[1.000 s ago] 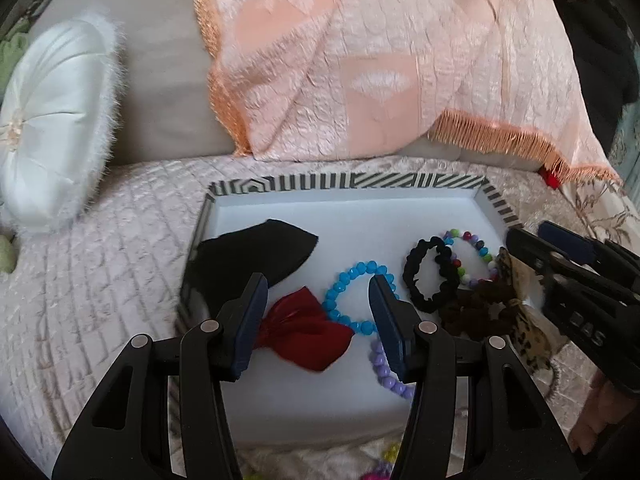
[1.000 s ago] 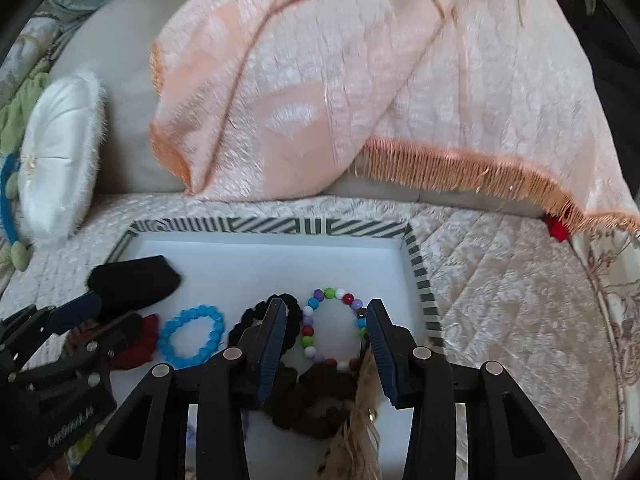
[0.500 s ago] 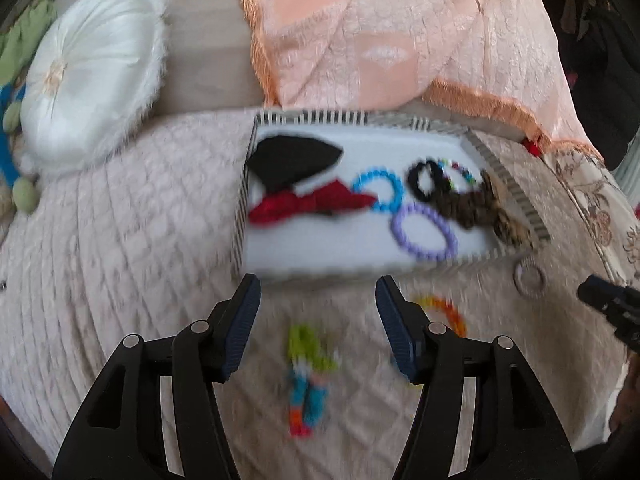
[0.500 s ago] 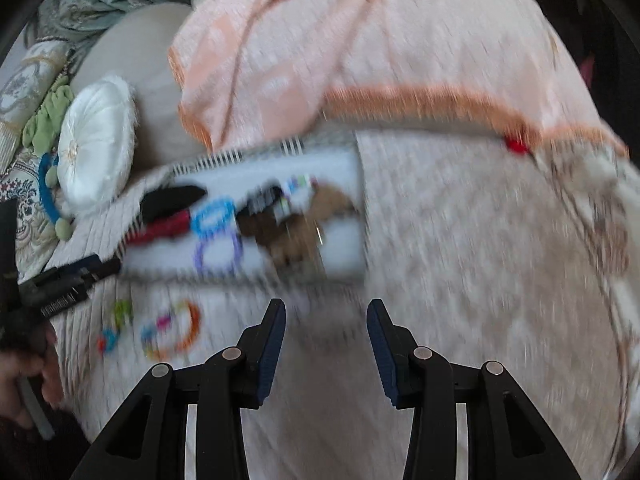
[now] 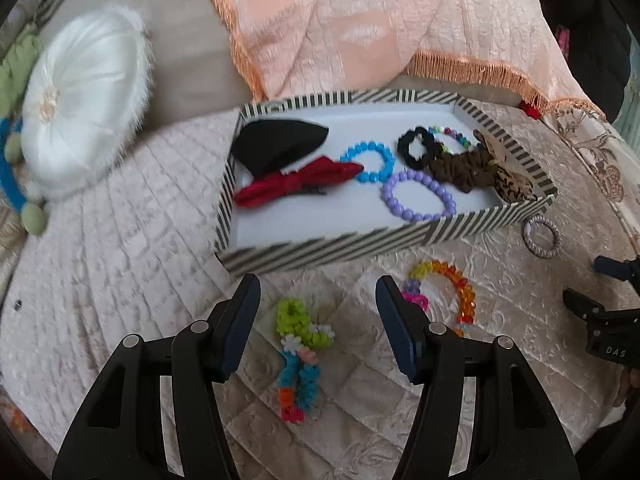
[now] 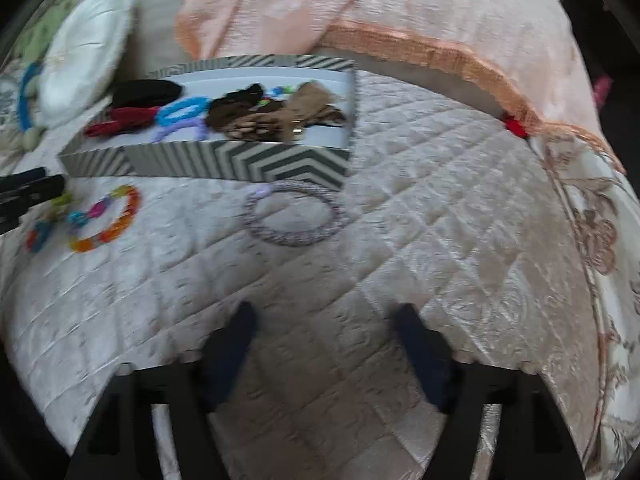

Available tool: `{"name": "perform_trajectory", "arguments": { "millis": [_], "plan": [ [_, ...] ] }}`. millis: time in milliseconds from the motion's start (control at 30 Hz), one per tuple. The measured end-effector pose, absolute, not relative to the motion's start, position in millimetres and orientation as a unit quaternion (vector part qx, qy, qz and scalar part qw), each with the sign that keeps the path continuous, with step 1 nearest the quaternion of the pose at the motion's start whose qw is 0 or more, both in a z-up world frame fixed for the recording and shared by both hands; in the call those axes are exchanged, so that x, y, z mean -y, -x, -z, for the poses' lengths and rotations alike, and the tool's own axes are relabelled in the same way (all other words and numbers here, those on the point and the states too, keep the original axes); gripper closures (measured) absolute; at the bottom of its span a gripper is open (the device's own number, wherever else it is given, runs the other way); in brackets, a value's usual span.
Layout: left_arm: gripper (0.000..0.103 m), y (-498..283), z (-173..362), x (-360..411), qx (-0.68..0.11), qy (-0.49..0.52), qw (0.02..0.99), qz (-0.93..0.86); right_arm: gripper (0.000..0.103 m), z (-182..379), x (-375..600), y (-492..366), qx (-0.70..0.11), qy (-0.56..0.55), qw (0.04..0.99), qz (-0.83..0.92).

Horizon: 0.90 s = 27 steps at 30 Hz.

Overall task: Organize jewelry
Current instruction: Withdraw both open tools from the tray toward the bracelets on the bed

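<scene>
Striped box ahead of both tongs – many bands already inside. Three left on bed: bright loom band between open left tongs, orange bead bracelet beside, grey ring ahead of right tongs – jaws just opening, empty.

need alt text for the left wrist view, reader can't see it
The open left gripper hovers empty above a multicoloured loom band bracelet on a quilted bedspread. Beyond it a striped tray holds bracelets, scrunchies and a red bow; an orange bead bracelet and a lilac ring lie outside it.
</scene>
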<state>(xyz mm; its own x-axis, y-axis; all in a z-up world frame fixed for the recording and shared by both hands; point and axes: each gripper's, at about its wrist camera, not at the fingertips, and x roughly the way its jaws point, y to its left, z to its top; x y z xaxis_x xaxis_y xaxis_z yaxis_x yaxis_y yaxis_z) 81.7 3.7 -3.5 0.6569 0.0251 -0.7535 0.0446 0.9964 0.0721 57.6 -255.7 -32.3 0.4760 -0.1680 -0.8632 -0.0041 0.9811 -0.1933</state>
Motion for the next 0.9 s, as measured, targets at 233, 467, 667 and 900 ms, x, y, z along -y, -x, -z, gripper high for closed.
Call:
{"name": "perform_trajectory", "arguments": {
  "millis": [233, 467, 667, 900],
  "plan": [
    [0.043, -84.3, 0.8, -3.4, -0.409, -0.038, 0.912, 0.007, 0.01, 32.8, 260.4, -71.2, -0.525, 0.074, 0.845, 0.073],
    [0.043, -84.9, 0.9, -3.1, -0.413, -0.037, 0.91, 0.006, 0.001, 33.8, 265.6, -73.6, -0.541, 0.063, 0.834, 0.086],
    [0.043, -93.6, 9.4, -18.7, -0.447, 0.019, 0.894, 0.029, 0.001, 32.8, 265.5, -72.2, -0.536, 0.068, 0.837, 0.082],
    [0.028, -97.4, 27.2, 5.5, -0.465, -0.012, 0.884, 0.053, 0.001, 32.4, 264.4, -71.8, -0.538, 0.071, 0.836, 0.082]
  ]
}}
